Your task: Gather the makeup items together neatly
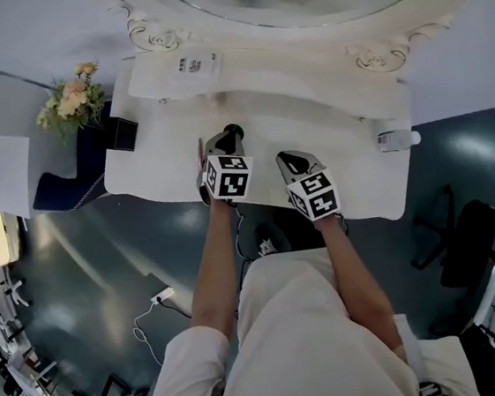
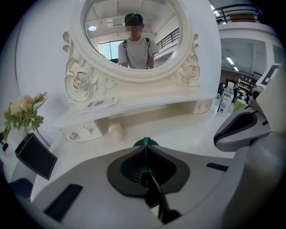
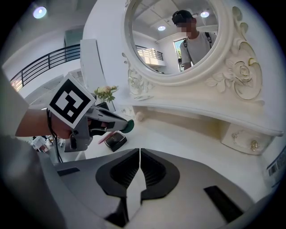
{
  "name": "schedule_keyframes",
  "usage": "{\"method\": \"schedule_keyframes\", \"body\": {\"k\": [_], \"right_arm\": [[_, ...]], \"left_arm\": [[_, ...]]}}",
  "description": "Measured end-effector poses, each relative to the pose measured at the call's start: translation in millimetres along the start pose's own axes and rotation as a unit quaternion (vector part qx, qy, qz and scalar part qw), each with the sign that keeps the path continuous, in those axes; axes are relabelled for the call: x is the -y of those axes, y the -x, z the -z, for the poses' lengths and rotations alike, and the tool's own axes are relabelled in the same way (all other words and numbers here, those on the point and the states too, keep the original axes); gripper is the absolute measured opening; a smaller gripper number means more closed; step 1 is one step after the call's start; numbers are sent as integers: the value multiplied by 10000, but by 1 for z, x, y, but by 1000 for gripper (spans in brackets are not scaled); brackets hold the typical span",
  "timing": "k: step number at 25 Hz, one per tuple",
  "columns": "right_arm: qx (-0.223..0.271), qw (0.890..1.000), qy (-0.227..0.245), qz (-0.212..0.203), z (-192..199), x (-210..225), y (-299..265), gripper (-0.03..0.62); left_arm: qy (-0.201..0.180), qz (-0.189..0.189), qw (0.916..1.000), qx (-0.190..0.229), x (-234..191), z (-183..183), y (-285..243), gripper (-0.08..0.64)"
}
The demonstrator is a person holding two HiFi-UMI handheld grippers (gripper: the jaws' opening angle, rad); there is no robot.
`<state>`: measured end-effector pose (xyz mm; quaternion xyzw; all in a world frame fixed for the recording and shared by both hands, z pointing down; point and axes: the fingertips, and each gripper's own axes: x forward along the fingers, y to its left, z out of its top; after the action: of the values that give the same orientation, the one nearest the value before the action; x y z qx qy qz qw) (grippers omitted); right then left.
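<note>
- Your left gripper (image 2: pixel 144 147) has its jaws pressed together on a thin dark-green round item (image 2: pixel 144 142); only the item's edge peeks out past the tips.
- From your right gripper's view, that green item (image 3: pixel 128 126) sits at the nose of the left gripper, held above the white dressing table (image 1: pixel 173 170).
- Just below it, a black compact (image 3: pixel 115 140) lies on the table with a pink stick (image 3: pixel 105 137) beside it, touching or nearly so.
- Your right gripper (image 3: pixel 140 151) has its jaws together with only a slit between them and nothing in it; it hovers over the table's front, just beside your left.
- A small pale round thing (image 2: pixel 115 130) rests under the shelf below the mirror (image 2: pixel 134 36); you cannot tell what it is.
- A bunch of flowers (image 1: pixel 72 102) and a black box (image 1: pixel 123 133) stand at the table's left end, and a water bottle (image 1: pixel 398 139) at its right end, well apart from the compact.
</note>
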<state>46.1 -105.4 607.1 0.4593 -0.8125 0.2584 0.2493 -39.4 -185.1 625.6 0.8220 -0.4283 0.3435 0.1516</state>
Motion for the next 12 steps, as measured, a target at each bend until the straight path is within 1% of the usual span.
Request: {"method": "schedule_keyframes", "body": {"k": [6, 8, 12], "right_arm": [[81, 9999, -115, 83, 12, -8, 17, 44], [90, 9998, -117, 93, 15, -8, 20, 44], [56, 9999, -126, 95, 22, -7, 26, 44]], "left_arm": [[581, -147, 9980, 180, 30, 13, 19, 22], [749, -195, 9968, 175, 36, 18, 21, 23], [948, -198, 9953, 37, 48, 30, 19, 23]]}}
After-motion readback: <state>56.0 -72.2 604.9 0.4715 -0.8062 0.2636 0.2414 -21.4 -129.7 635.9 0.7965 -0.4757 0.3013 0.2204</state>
